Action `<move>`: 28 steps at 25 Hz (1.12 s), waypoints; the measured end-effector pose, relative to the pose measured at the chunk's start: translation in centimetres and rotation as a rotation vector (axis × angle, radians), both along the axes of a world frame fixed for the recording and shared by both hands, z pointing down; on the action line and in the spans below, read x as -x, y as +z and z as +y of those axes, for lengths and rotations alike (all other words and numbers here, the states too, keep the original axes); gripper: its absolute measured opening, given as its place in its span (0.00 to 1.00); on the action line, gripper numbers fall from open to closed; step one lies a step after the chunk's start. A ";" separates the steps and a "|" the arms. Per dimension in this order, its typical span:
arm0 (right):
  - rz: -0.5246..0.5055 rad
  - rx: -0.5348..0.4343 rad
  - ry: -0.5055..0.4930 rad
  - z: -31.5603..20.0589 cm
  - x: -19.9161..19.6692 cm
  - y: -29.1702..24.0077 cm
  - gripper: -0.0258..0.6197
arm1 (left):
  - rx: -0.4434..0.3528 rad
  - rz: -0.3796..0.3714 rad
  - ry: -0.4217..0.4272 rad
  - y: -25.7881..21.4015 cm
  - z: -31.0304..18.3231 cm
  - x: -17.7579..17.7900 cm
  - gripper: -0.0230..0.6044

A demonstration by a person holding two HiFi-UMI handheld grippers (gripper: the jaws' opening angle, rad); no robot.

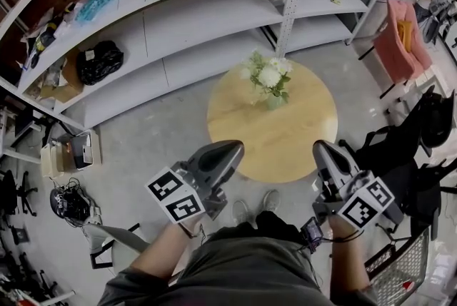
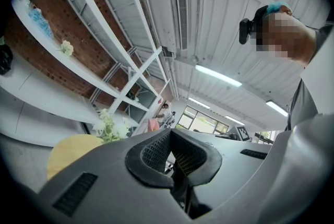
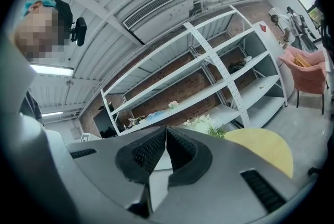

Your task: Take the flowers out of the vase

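Flowers (image 1: 269, 75) stand well beyond left tool (image 1: 233, 148) and right tool (image 1: 320, 148).

Bright even light, ceiling tubes (image 2: 218, 75) glaring, heavy fisheye bending, dark rounded corners

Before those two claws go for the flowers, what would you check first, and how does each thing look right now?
1. Flowers standing in the vase on the round table: ok.
2. Nothing else on the table near the vase: ok.
3. Left claw open for a stem: not ok, jaws together, empty.
4. Right claw open: not ok, jaws together, empty.
5. Claws at the flowers: not ok, both well short of them.
6. How tightly the stems sit in the vase: cannot tell.
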State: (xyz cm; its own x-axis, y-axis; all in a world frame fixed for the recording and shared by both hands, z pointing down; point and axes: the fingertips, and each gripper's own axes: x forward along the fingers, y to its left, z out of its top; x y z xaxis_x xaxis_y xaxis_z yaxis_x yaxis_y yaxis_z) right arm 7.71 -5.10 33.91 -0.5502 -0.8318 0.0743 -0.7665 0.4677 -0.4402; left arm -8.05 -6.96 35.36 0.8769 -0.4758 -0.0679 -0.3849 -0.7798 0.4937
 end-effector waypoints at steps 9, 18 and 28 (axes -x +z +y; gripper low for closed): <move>-0.022 0.037 -0.035 -3.8 -2.7 1.7 0.06 | 0.043 -0.034 -0.023 2.9 -3.4 -3.7 0.05; -0.046 0.087 -0.122 -7.8 -5.6 4.4 0.06 | 0.047 -0.137 -0.101 7.9 -7.2 -8.2 0.05; -0.050 0.134 -0.187 -9.7 -9.2 6.6 0.06 | 0.098 -0.236 -0.199 15.1 -11.6 -11.8 0.34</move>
State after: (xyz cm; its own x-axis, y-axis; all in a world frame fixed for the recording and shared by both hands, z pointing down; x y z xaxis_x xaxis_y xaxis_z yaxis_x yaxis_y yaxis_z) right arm 16.91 -14.84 40.55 -0.6992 -0.6998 0.1461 -0.6481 0.5343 -0.5427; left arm 3.73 -18.55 50.42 0.7519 -0.6339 0.1810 -0.6380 -0.6305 0.4420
